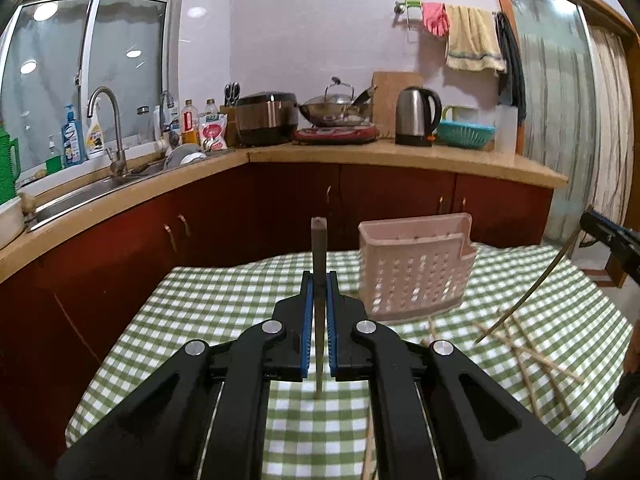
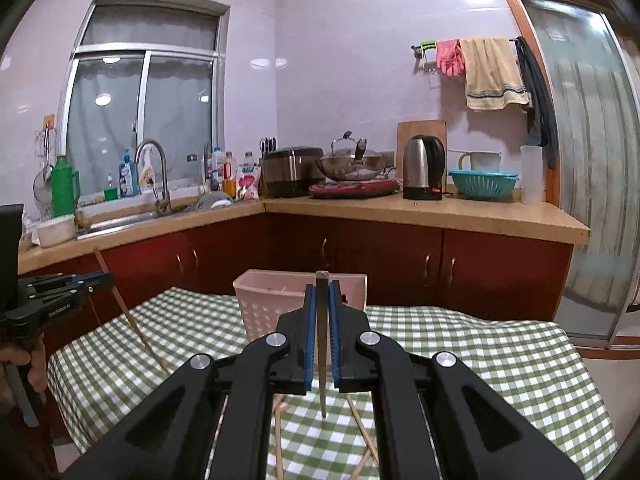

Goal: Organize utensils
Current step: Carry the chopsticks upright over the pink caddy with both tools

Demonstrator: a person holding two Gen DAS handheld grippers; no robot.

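My left gripper (image 1: 319, 280) is shut on a brown chopstick (image 1: 319, 248) that stands upright between its blue pads, above the checked tablecloth. My right gripper (image 2: 322, 292) is shut on another chopstick (image 2: 322, 380), also upright. A pink perforated utensil holder (image 1: 416, 264) stands on the table just right of the left gripper and directly behind the right one (image 2: 260, 300). In the left wrist view the right gripper (image 1: 592, 220) shows at the right edge with its chopstick (image 1: 532, 292) hanging down. The right wrist view has the left gripper (image 2: 106, 279) at the left edge.
Several loose chopsticks (image 1: 532, 352) lie on the green checked tablecloth (image 1: 200, 300) in front of the holder, some under the right gripper (image 2: 360, 432). Beyond the table runs a red cabinet with a counter (image 1: 360, 152) bearing a sink, kettle, wok and bottles.
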